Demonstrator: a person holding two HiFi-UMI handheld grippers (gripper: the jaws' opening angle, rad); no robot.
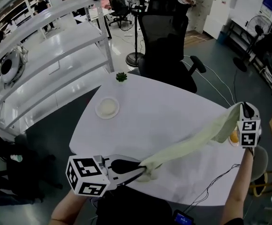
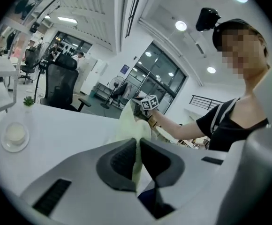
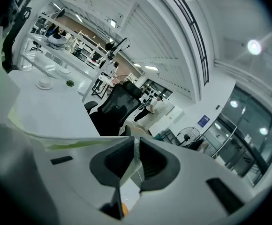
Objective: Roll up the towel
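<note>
L hand-held gripper point(image 1: 143, 168), limp pale-green towel point(image 1: 192, 144), smooth white table point(image 1: 164, 107)

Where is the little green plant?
In the head view, the plant sits on the far-left edge of the table, beyond the white dish, near the black chair.

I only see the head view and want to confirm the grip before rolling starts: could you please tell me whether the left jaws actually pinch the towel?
Observer: Yes, the left gripper view shows the jaws of the left gripper closed on a thin fold of the towel.
Operator: Thank you. And the right one, which the towel partly hides from me?
Observer: The right gripper view shows the jaws of the right gripper likewise shut, with a towel edge pressed between them.
</note>
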